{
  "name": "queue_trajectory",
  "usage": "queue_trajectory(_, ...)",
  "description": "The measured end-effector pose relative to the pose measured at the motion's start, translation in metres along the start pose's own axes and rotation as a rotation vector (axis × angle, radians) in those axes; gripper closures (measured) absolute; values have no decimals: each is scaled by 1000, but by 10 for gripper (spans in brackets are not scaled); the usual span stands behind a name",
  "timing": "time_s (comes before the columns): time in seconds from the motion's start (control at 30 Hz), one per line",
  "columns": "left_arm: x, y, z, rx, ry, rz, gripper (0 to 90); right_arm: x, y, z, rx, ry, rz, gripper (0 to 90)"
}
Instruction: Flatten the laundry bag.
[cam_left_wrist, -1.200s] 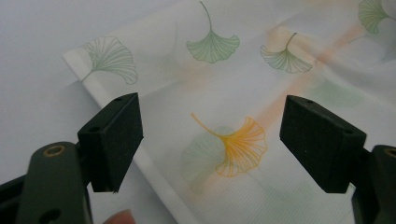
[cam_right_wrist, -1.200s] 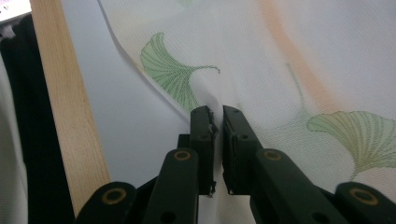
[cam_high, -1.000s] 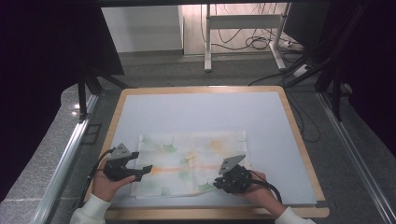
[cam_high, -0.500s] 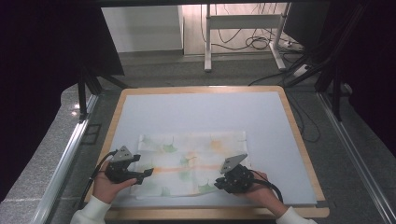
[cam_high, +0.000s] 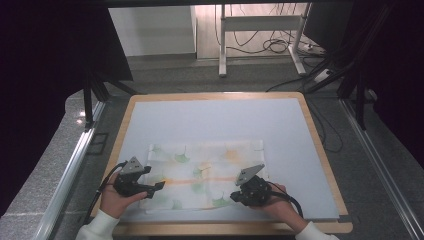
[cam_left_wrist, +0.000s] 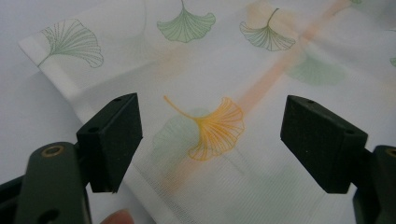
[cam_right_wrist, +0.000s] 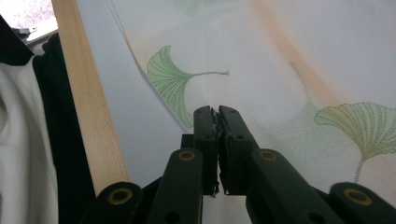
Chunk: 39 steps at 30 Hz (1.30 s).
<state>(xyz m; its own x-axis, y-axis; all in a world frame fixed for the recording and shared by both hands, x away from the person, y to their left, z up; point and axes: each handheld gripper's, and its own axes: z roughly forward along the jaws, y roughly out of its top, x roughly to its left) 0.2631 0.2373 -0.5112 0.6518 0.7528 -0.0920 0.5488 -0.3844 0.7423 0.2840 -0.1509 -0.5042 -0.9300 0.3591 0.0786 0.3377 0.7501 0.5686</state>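
Sheer leaf-print cloth (cam_right_wrist: 289, 56) edge pinched in right tongs (cam_right_wrist: 217, 112), closing just now; left tongs (cam_left_wrist: 210, 140) wide above it.

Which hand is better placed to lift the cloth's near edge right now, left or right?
Right. The right gripper is already shut on the near edge of the cloth, having just closed. The left gripper stands open above the cloth with nothing clamped, so it must close first.
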Motion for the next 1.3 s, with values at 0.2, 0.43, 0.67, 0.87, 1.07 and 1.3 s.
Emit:
queue_trajectory(0.2, -1, 0, 0, -1, -4, 4, 210, -2, 1, -4, -28, -4, 19, 885)
queue_trajectory(0.43, -3, 0, -1, -3, -12, 13, 209, -3, 5, -13, -70, -4, 15, 887)
queue_trajectory(0.67, -15, -11, -1, 24, -54, 56, 207, -8, 6, -14, -81, 3, 37, 887)
queue_trajectory(0.87, -19, -20, -8, 81, -35, 95, 197, -9, 5, -14, -78, 12, 48, 887)
queue_trajectory(1.07, -9, -37, -33, 59, -21, 69, 222, -11, 4, -12, -73, 19, 51, 886)
queue_trajectory(1.3, -8, -53, -31, 135, -40, 119, 242, -11, 3, -11, -67, 20, 57, 884)
